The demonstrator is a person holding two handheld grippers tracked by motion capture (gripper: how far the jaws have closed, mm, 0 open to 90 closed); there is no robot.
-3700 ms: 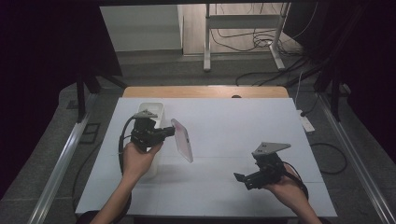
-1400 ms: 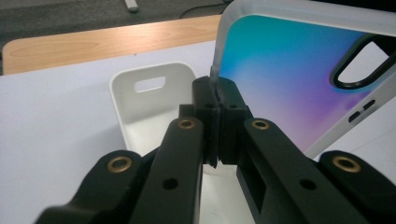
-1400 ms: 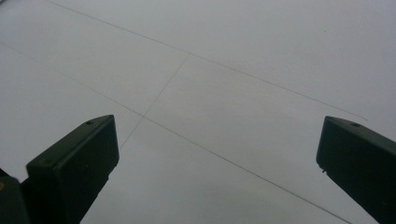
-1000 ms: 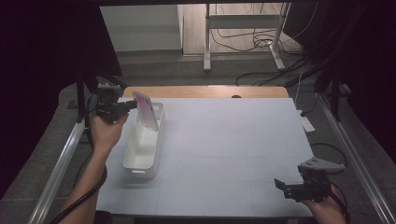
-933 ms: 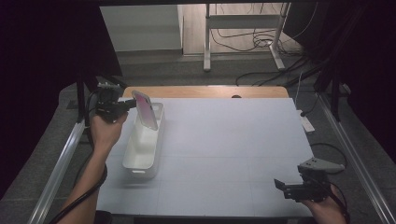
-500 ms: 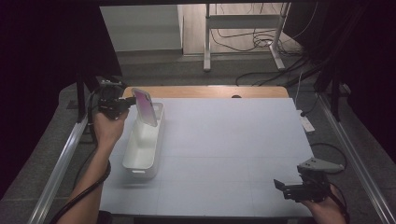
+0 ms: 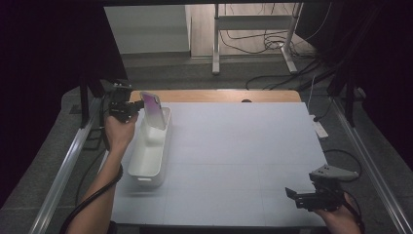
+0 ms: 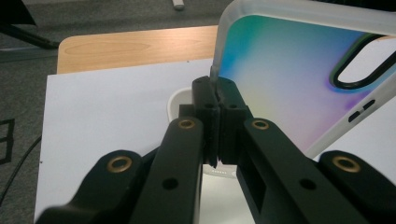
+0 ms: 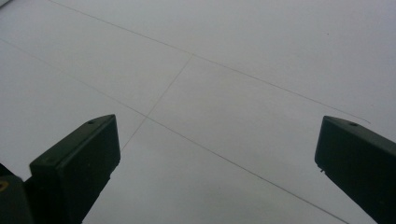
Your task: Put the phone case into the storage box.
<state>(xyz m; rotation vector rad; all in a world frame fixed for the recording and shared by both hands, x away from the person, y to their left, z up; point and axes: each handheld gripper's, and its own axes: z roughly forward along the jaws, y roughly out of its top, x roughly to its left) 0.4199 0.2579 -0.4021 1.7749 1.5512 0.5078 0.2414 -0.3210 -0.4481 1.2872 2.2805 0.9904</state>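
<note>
Over the tub's point(image 7: 148, 155) far end, the left gripper point(image 7: 134, 106) is pinching a phone case point(image 7: 154, 110) edge — nothing blocking; right gripper point(image 7: 298, 196) is idling, jaws apart.

Left claw point(image 7: 139, 104) clamping phone case point(image 7: 153, 110) above white bin point(image 7: 148, 155), right claw point(image 7: 291, 194) near table point(image 7: 234, 146) corner

No legible text or labels anywhere.

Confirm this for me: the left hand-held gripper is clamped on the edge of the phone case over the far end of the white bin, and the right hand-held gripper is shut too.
Not quite. The right hand-held gripper is open: the right gripper view shows its jaws wide apart over the bare white table. The rest stands: the left hand-held gripper grips the phone case by its edge over the white bin's far end.
</note>
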